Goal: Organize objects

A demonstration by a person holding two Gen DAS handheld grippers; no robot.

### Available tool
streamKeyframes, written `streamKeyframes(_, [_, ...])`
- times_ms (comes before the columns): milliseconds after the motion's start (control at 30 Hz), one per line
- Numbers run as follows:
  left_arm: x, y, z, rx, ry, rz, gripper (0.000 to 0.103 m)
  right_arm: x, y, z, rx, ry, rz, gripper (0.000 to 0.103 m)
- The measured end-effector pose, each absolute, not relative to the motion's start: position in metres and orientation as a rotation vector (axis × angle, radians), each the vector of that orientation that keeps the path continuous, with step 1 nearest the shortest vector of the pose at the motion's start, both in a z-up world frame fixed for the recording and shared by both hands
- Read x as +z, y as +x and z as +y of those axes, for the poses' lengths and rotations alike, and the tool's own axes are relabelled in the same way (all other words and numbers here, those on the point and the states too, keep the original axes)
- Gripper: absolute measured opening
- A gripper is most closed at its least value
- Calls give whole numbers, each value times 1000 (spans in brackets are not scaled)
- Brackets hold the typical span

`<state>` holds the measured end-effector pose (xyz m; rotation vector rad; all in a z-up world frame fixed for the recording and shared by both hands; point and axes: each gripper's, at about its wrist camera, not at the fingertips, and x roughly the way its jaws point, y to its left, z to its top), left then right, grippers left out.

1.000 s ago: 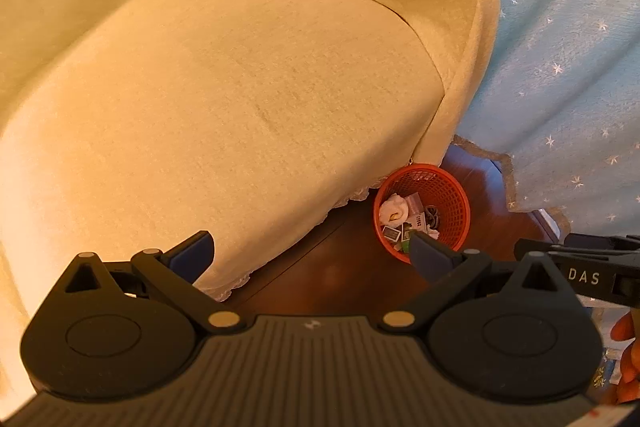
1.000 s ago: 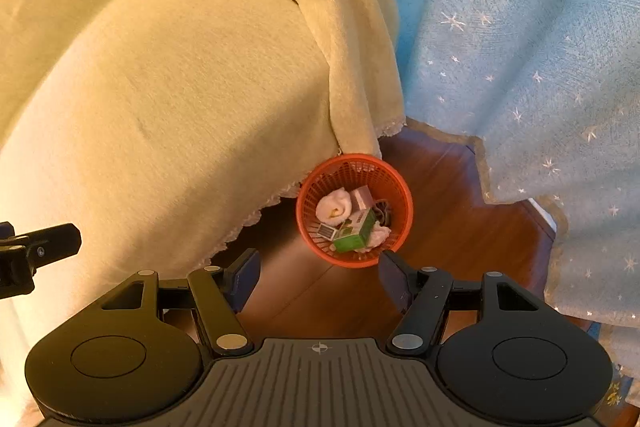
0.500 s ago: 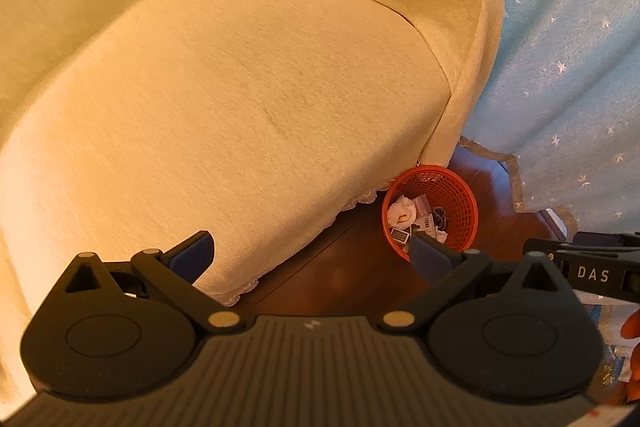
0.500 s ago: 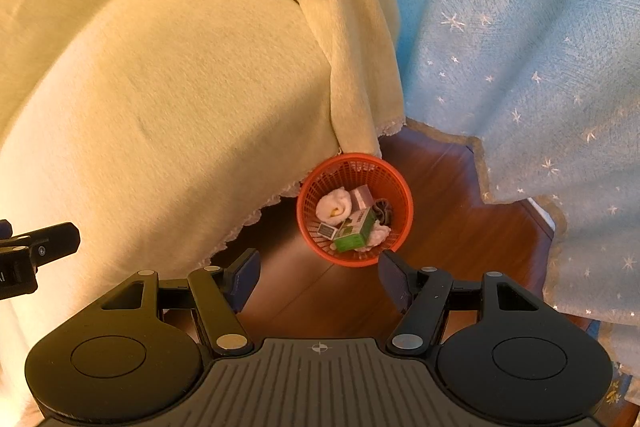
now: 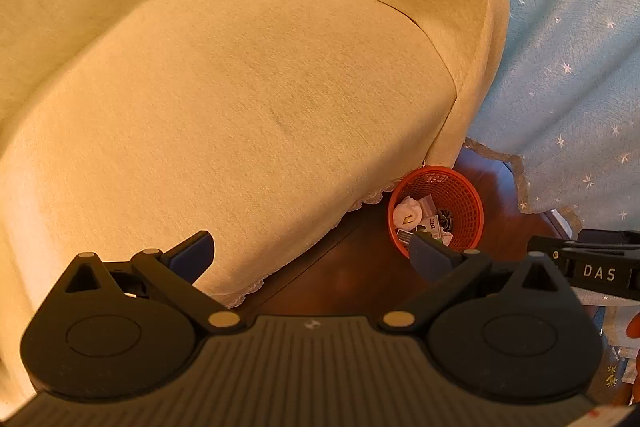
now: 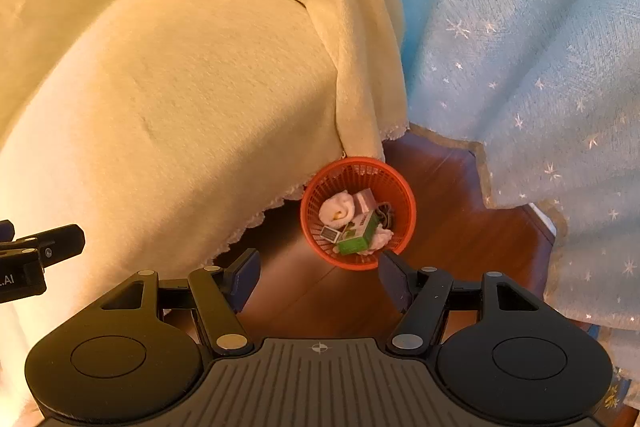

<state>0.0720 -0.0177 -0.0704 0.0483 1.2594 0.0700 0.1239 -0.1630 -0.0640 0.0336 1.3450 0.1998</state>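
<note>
An orange mesh basket (image 6: 394,187) stands on the dark wooden floor by the corner of a yellow-covered sofa. Inside lie a green box (image 6: 358,233), a white cloth roll (image 6: 336,209), a pale pink box (image 6: 365,201) and a small dark card (image 6: 330,234). My right gripper (image 6: 318,279) hovers high above, open and empty, the basket just beyond its fingertips. My left gripper (image 5: 312,251) is open and empty too, over the sofa's front edge, with the basket (image 5: 460,193) behind its right finger (image 5: 430,255).
The yellow sofa cover (image 5: 220,87) fills the left of both views. A light blue starred curtain (image 6: 520,47) hangs at the right, reaching the wooden floor (image 6: 448,227). The other gripper shows at each view's edge.
The left wrist view has drifted slightly, so the basket sits a little further right in it. The right wrist view is unchanged. Both grippers stay open.
</note>
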Motion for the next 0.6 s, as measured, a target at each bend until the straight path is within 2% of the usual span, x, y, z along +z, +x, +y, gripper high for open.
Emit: streamKeyframes(600, [-70,67,-17,66,53,1246,102,-63,124,-161,206,27,1345,63])
